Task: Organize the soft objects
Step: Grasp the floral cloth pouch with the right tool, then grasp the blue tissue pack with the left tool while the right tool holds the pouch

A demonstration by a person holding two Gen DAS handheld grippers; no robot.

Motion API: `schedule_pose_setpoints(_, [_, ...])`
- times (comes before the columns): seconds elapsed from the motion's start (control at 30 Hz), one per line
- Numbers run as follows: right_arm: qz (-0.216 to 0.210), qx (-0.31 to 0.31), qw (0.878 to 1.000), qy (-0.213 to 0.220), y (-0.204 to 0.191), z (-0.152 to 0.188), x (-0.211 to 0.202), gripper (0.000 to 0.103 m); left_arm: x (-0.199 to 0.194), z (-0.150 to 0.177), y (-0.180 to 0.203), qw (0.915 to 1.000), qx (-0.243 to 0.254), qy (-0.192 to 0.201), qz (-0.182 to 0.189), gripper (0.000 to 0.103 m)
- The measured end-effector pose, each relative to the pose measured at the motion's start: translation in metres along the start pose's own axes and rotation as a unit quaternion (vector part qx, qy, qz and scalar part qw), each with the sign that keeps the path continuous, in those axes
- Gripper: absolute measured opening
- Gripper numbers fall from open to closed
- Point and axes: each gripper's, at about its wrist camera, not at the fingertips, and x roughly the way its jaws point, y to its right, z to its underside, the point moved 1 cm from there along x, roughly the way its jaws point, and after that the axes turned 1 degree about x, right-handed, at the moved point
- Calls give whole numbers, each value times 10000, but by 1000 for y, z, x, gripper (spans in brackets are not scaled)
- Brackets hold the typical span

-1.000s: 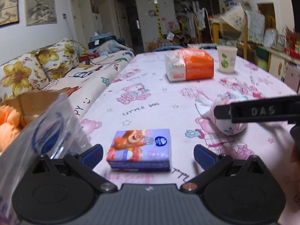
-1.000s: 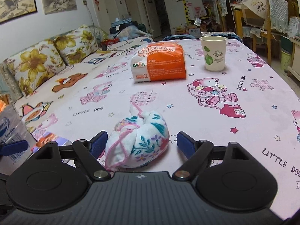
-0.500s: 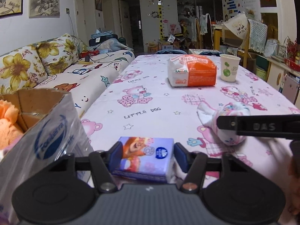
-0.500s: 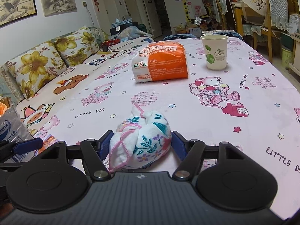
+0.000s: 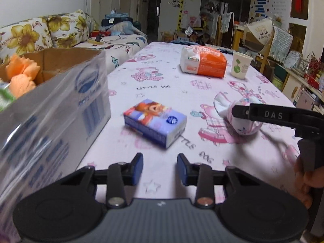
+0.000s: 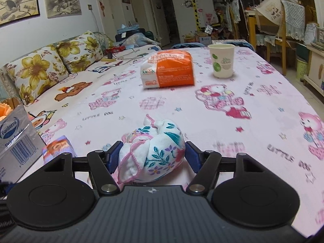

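Right gripper (image 6: pixel 151 158): clamped on the cloth bundle (image 6: pixel 154 158); lift it straight.
Left gripper (image 5: pixel 160 169): half-closed on nothing, tissue pack (image 5: pixel 155 119) ahead; reopen, advance.

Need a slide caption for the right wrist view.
Right gripper shut on the floral cloth bundle; tissue pack and paper cup beyond.

The left hand-held gripper (image 5: pixel 160 169) is seen just short of the tissue pack (image 5: pixel 155 119), its jaws having just been closing with nothing between them. Left of the pack a cardboard box (image 5: pixel 60 93) is seen; right of it, a floral cloth bundle (image 5: pixel 243 115).
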Motion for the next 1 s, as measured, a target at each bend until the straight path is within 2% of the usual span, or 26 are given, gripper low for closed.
schedule_pose_setpoints(0.1, [72,68,9999,-49,3,4,-9,83,-7,-3,-3,9998,-164,95,75,36])
schedule_pose_setpoints(0.13, [101,90,9999,-52,4,6,-12,82,-7,-5,-4,9996,-192,169,72,39])
schedule_pose_setpoints(0.2, [196,73,9998,-77,5,9,-20,82,-7,-10,-5,9992,-296,254,55,48])
schedule_pose_setpoints(0.27, [272,76,9995,-109,7,10,-27,82,-5,-14,-5,9985,-439,325,21,63])
schedule_pose_setpoints(0.3, [312,96,9994,-140,8,11,-31,82,-3,-17,-3,9983,-449,371,11,65])
schedule_pose_setpoints(0.37, [380,95,9990,-217,10,12,-38,82,3,-22,2,9984,-392,413,-50,79])
schedule_pose_setpoints(0.43, [472,25,9985,-267,11,14,-50,82,12,-28,6,9980,-419,419,-203,87])
schedule_pose_setpoints(0.6, [523,-152,9981,-276,7,21,-85,82,35,-44,7,9963,-667,399,-365,90])
schedule_pose_setpoints(0.67, [486,-153,9983,-267,6,25,-99,82,44,-49,8,9970,-609,331,-355,97])
schedule_pose_setpoints(0.8, [298,-82,9992,-245,4,25,-105,82,59,-47,7,9977,-510,100,-440,97])
schedule_pose_setpoints(0.87, [226,-92,9994,-233,2,24,-101,82,64,-43,5,9977,-490,-51,-462,95])
schedule_pose_setpoints(1.0, [133,-95,9995,-265,-1,25,-97,82,61,-40,5,9977,-314,31,-605,82])
